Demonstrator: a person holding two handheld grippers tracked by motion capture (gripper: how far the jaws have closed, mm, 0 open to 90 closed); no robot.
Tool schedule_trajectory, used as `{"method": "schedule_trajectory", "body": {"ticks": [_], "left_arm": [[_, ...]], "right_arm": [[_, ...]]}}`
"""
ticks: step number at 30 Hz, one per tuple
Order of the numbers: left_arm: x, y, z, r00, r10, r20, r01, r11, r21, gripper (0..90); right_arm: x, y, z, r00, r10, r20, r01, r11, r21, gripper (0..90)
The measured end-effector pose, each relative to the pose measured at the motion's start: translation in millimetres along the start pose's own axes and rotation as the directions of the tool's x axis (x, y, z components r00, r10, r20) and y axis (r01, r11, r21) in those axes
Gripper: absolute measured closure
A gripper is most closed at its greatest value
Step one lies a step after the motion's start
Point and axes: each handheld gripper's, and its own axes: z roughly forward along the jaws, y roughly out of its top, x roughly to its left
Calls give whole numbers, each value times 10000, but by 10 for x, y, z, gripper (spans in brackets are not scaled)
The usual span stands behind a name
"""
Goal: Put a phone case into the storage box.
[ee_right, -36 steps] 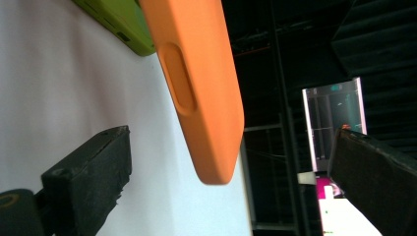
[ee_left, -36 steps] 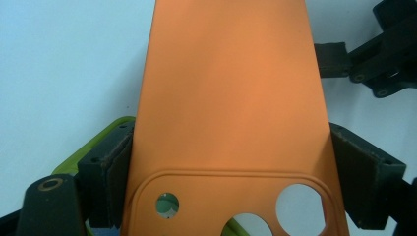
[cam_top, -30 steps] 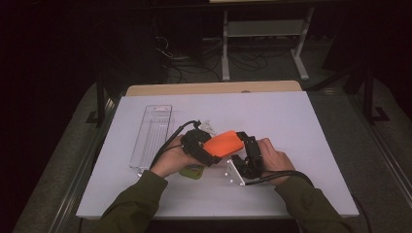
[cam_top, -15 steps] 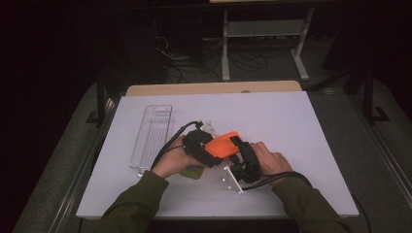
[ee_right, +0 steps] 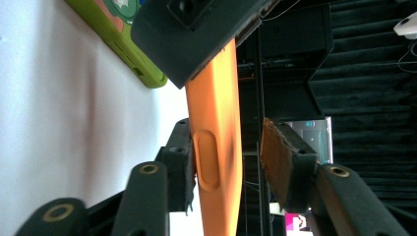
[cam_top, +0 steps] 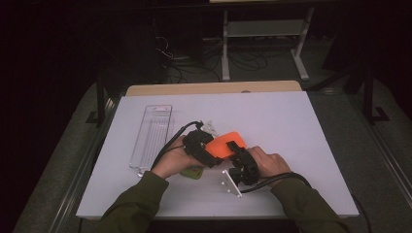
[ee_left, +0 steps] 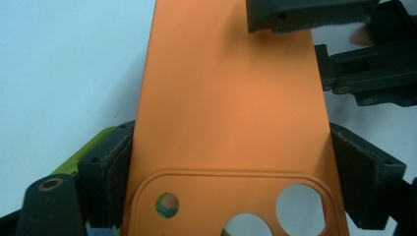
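An orange phone case (cam_top: pixel 224 144) is held off the white table, camera cut-outs toward my left gripper (cam_top: pixel 213 151). In the left gripper view the left gripper (ee_left: pixel 236 182) is shut on the orange case (ee_left: pixel 231 108) across its width. My right gripper (cam_top: pixel 234 148) straddles the case's far end. In the right gripper view the right gripper (ee_right: pixel 231 162) has just been closing around the orange case (ee_right: pixel 214 123). One pad (ee_right: pixel 183 167) touches it, while the other pad (ee_right: pixel 278 152) stands off with a gap.
A green phone case (cam_top: pixel 192 172) lies flat on the table (cam_top: pixel 291 121) under the left hand. A clear plastic tray (cam_top: pixel 151 138) rests at the left. Dark floor, cables and a metal stand lie beyond the far edge.
The right gripper's jaws have narrowed around the end of the orange case, and the right hand has edged slightly toward the left hand. The left gripper has kept its hold.
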Motion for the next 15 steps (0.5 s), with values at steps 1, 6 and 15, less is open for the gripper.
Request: {"method": "schedule_trajectory", "body": {"ticks": [1, 6, 15], "left_arm": [[0, 0, -1, 10000, 7, 0, -7, 10000, 2, 156], [3, -1, -4, 10000, -68, 4, 68, 9999, -108, 156], [16, -4, 7, 9993, -340, 130, 341, 9994, -59, 154]], "right_arm": [[2, 1, -1, 9999, -105, 31, 105, 9999, 8, 591], [24, 10, -3, 9998, -172, -122, 172, 9999, 6, 682], [62, 34, 3, 9985, -531, -133, 533, 9984, 183, 752]]}}
